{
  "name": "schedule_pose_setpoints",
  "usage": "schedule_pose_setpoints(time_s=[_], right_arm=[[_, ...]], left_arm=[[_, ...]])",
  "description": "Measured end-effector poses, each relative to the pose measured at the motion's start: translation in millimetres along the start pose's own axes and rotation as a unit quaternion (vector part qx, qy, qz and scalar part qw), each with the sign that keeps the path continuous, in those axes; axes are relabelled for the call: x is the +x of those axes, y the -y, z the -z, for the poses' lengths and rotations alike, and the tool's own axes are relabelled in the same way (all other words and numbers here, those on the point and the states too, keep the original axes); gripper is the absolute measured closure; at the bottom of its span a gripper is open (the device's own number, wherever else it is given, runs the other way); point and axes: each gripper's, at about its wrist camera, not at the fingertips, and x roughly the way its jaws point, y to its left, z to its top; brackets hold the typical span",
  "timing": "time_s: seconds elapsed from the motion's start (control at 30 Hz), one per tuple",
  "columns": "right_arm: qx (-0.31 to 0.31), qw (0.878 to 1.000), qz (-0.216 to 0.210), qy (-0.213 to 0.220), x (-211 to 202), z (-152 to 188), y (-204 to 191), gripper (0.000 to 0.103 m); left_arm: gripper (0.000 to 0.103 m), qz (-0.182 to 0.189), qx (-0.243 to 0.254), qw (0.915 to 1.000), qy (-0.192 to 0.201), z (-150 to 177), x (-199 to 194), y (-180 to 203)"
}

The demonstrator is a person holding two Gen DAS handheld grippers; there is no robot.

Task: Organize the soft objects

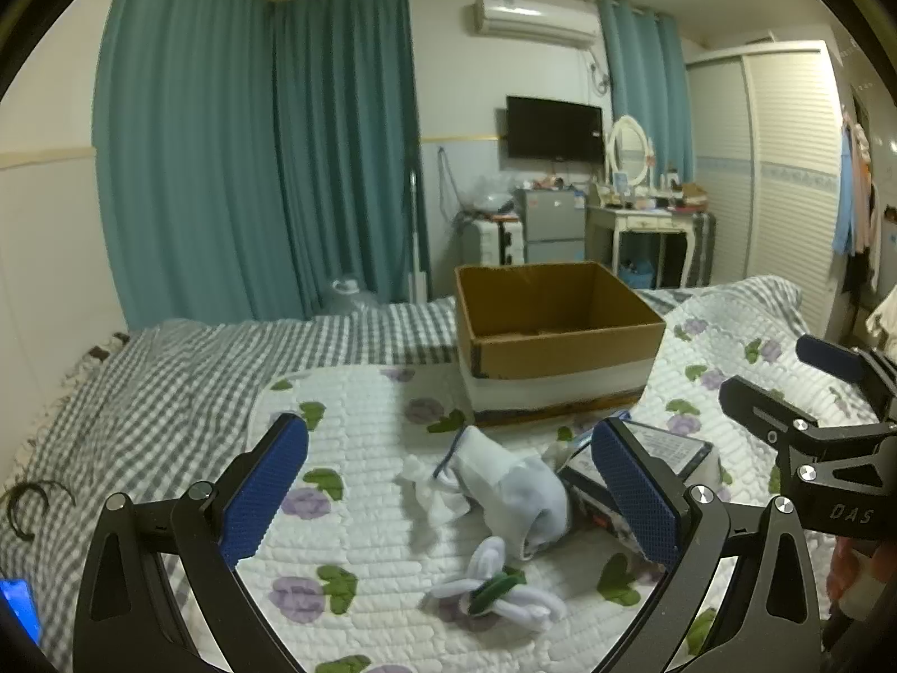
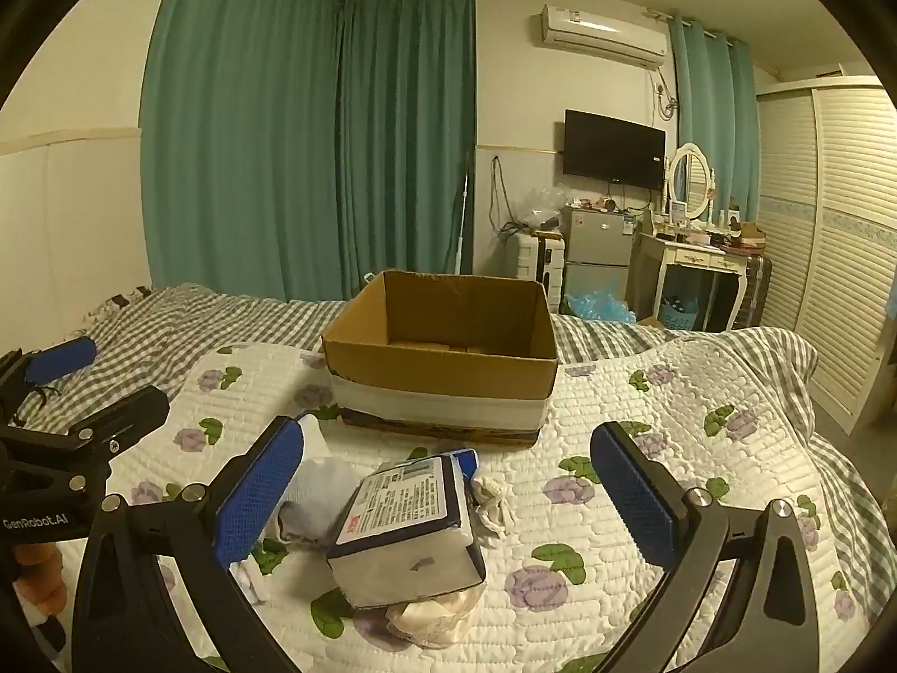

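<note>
Blue pads sit closest to the lens in both views. Left gripper [image 1: 448,505] has its jaws wide, w/ nothing in them. Right gripper [image 2: 448,499] is the same: jaws wide, holding nothing. Both hover over the bed [image 1: 185,370].

Soft things lie on the flowery quilt [image 2: 644,392], just in front of the box. A white sock [image 1: 513,491] lies between the left jaws. Near it is a small knotted white bundle w/ a green band [image 1: 496,589]. A wrapped pack w/ a label [image 2: 406,527] lies between the right jaws, and it rests partly on a cream-colored soft lump [image 2: 434,614]. A tiny crumpled white bit [image 2: 493,496] sits just beside the pack.

What could go wrong, I think:
- The sock is floppy. A pinch on one thin edge may let it slip out on the way to the box.
- The pack sits tilted on the lump, so a push may tip it over.
- The two grippers are near each other & could bump.
- Jaws may snag the quilt too, since it's soft and puffy.

The cardboard box [image 2: 443,356] sits upright on the bed, top open. The part of the inside I can see looks empty, but the near wall hides some of the bottom.
</note>
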Motion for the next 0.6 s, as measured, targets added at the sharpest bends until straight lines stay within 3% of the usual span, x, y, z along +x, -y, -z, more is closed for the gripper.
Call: schedule_pose_setpoints(time_s=[0.6], right_arm=[[-0.005,1.000,-0.001,-0.003,1.3,0.9,-2.0,0.000]], left_arm=[[0.000,-0.002,0.000,1.0000,-0.001,0.8,-4.1,-4.6]])
